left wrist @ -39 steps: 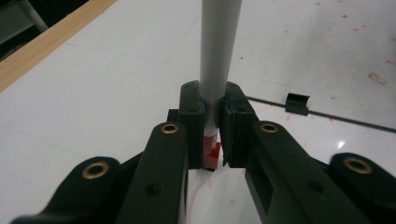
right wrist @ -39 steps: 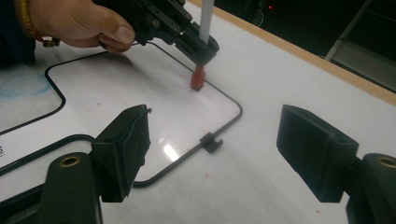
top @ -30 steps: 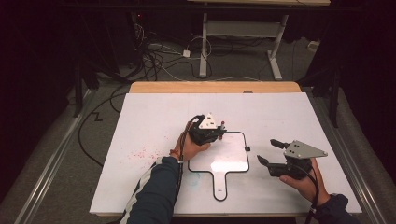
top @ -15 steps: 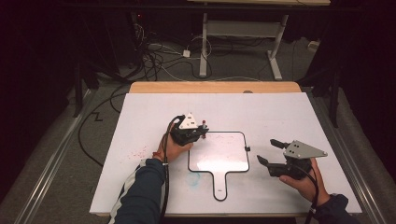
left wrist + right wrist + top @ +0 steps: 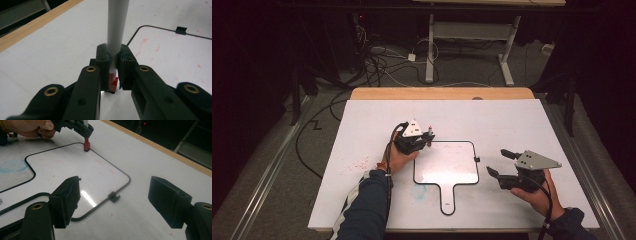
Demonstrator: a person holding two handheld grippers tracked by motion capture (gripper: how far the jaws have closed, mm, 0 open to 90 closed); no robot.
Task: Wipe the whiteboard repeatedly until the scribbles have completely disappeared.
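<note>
At the board's (image 5: 446, 165) far-left corner, left gripper (image 5: 421, 141) clamps a marker (image 5: 117, 32), tip near the surface; writing unstarted. Right gripper (image 5: 502, 162) hangs apart.

A dim room: grey carpet floor (image 5: 272, 165), tangled cables (image 5: 382, 60) and a white desk frame (image 5: 472, 35) behind.
</note>
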